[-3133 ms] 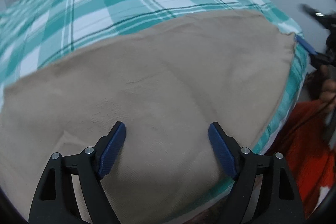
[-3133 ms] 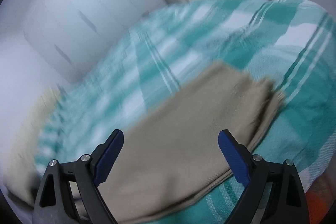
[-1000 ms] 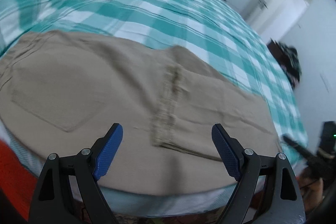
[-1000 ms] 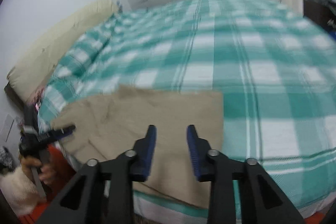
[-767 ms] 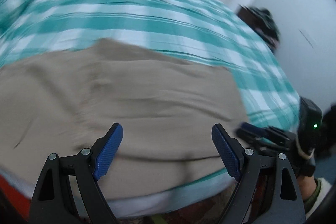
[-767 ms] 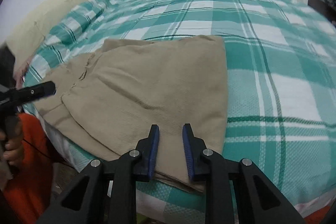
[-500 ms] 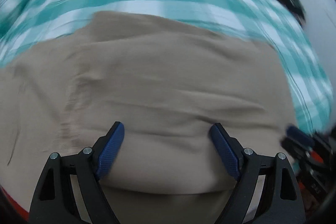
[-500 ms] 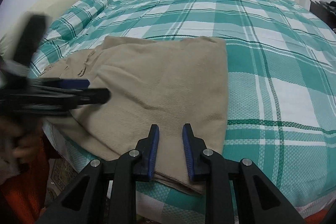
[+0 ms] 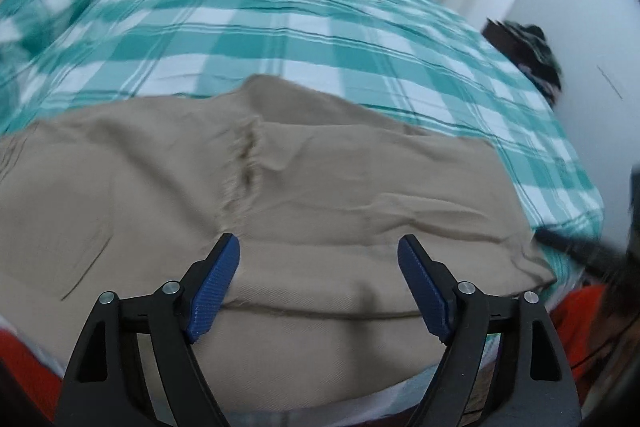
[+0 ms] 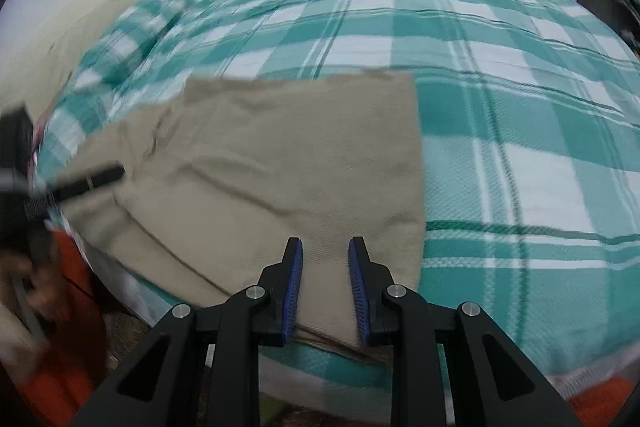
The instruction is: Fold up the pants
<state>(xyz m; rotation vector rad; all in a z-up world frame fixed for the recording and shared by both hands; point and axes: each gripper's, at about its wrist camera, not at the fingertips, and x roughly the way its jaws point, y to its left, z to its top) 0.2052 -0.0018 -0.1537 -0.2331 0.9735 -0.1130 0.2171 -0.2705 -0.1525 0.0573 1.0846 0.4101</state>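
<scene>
Pants (image 9: 304,195): long axis crosswise before me; left tool (image 9: 319,281) spread above the near edge; right tool (image 10: 325,275) nearly pressed together, gripping nothing, at the right end.

Tan pants (image 10: 280,155) folded flat, bed's near edge.

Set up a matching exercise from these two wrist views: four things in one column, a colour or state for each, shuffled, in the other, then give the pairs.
1. pants
2. bedspread
3. left gripper
4. right gripper

A. jaws wide apart, nothing held
B. beige, lying folded near the bed's edge
C. jaws narrow, over the pants' near edge
D. teal and white check

Pairs: 1-B, 2-D, 3-A, 4-C
</scene>
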